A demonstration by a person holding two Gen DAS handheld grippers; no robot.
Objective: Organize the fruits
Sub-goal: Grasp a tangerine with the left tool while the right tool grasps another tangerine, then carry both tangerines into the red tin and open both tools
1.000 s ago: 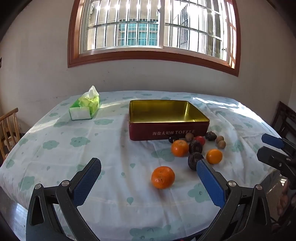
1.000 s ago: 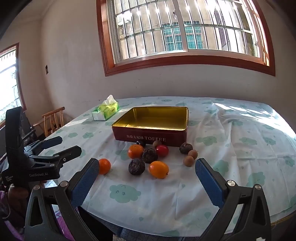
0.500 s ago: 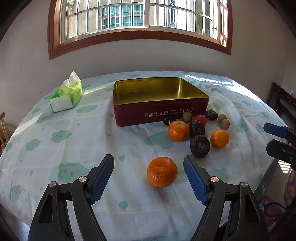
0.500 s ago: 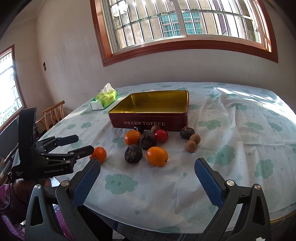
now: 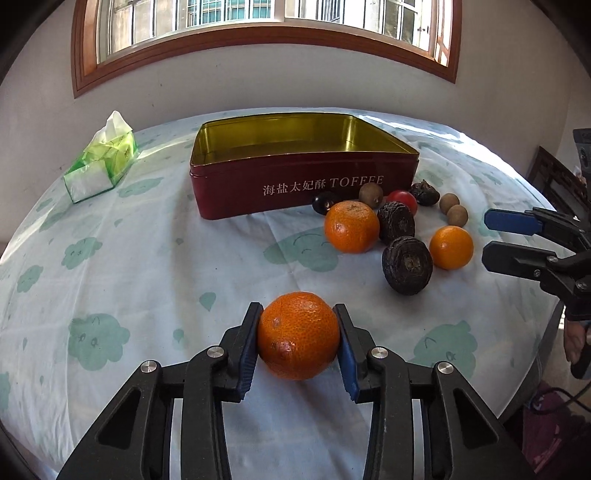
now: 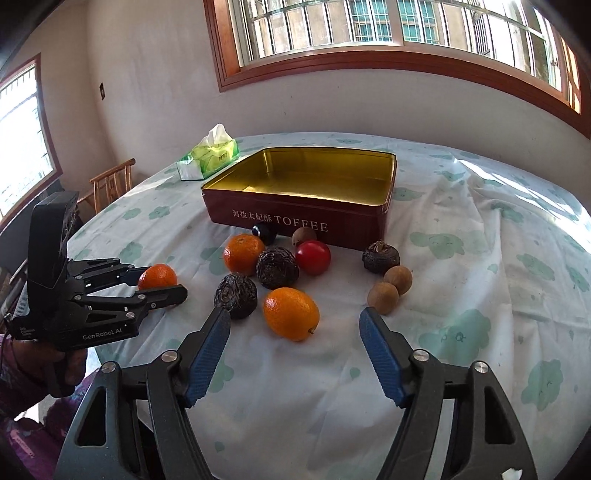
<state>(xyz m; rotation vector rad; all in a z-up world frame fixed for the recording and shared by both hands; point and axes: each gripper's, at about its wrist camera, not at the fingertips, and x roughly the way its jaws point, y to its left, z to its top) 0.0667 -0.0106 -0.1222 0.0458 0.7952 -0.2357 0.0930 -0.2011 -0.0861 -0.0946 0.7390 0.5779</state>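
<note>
Closing left hand-held gripper (image 5: 298, 338) pinching mandarin (image 5: 298, 339); right hand-held gripper (image 6: 293, 325) spread, closing, orange (image 6: 291, 313) just ahead.

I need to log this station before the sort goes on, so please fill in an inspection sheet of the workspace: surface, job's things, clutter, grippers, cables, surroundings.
Surface: table under a pale cloth printed with green clouds, wrinkled.
Job's things: open toffee tin, empty inside; loose fruit in front of it, among them the near orange, a red fruit and dark wrinkled fruits.
Clutter: green tissue pack left of the tin.
Grippers: left gripper closing, pads against a lone orange; right gripper closing, nothing between its fingers, near orange just ahead.
Cables: dark cable at the table's right edge.
Surroundings: barred window, wooden chair.
</note>
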